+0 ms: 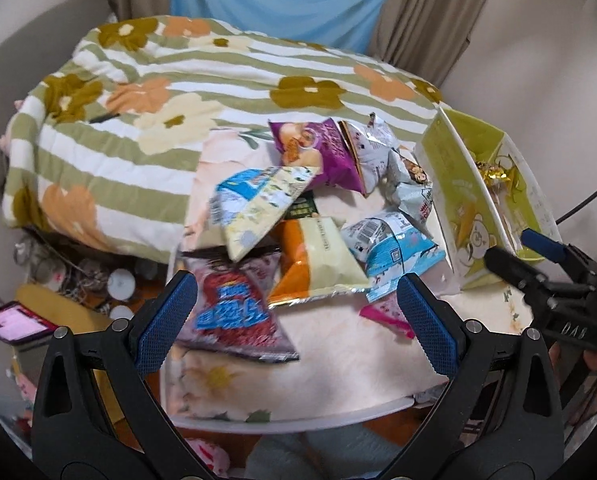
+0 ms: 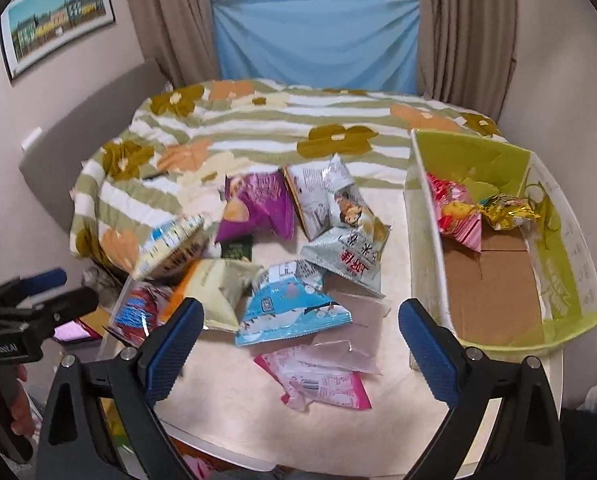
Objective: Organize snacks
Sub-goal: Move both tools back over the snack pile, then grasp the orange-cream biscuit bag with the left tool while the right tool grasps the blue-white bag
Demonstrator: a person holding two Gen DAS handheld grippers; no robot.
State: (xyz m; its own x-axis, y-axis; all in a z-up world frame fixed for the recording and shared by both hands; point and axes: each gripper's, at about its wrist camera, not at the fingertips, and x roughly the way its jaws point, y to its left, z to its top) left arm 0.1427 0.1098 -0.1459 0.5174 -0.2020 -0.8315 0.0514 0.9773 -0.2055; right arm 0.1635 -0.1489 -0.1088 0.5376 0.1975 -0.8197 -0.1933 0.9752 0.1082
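I'm holding both claws wide open w/ nothing gripped: left gripper (image 1: pixel 294 312), right gripper (image 2: pixel 300 336). Snack packets (image 2: pixel 294 308) are lying piled mid-frame; green box (image 2: pixel 554 280) at right is holding a gold packet (image 2: pixel 506 210).

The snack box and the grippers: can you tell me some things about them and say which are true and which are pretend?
1. The green box has some snacks in it already. True: a pink packet and a gold packet lie at its far end.
2. The right gripper is squeezing the blue packet. False: its jaws are wide open and hold nothing.
3. Most snacks are outside the box. True: they lie in a pile on the table.
4. The left gripper is holding the purple packet. False: it is open and empty, and that packet lies at the far side of the pile.
5. The box is left of the pile. False: it is on the right.
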